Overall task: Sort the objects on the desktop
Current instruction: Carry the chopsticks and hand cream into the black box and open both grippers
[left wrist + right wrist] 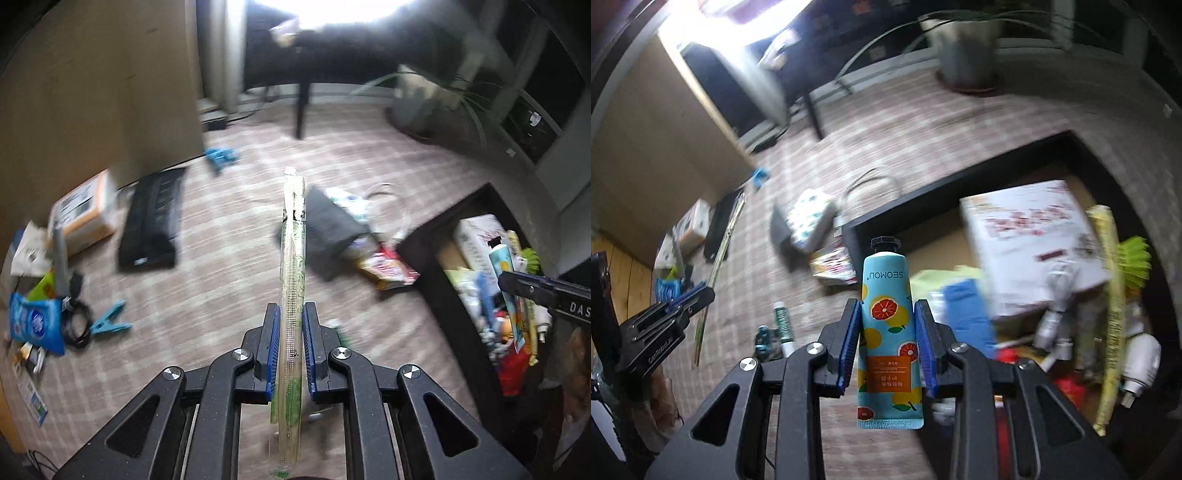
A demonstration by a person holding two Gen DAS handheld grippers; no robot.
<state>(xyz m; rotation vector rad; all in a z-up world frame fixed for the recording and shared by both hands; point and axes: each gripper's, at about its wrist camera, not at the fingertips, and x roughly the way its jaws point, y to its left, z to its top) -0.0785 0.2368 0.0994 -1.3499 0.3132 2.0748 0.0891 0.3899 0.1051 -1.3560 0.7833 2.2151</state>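
Note:
My left gripper (pixel 292 314) is shut on a long thin packet of chopsticks in a green-printed clear sleeve (pixel 293 236), which sticks out forward above the checked tablecloth. In the right wrist view that same gripper (pixel 696 293) shows at the left with the packet (pixel 720 251) slanting out of it. A light blue hand cream tube with grapefruit pictures (pixel 886 332), cap pointing away, is clamped in my right gripper (pixel 888 310). It hangs near the front left corner of the black storage box (pixel 923 195). The left wrist view catches the tube (pixel 508 280) and the right gripper (pixel 517 284) over that box (pixel 424 258).
The box holds a white packet (pixel 1030 240), a green brush (pixel 1134 258), a blue item (pixel 967 314) and bottles. On the cloth lie a black case (pixel 153 221), a cardboard parcel (pixel 85 210), blue wipes (pixel 35 325), a blue clip (pixel 110 321), a dark pouch (pixel 328 232) and snack packets (pixel 388 269).

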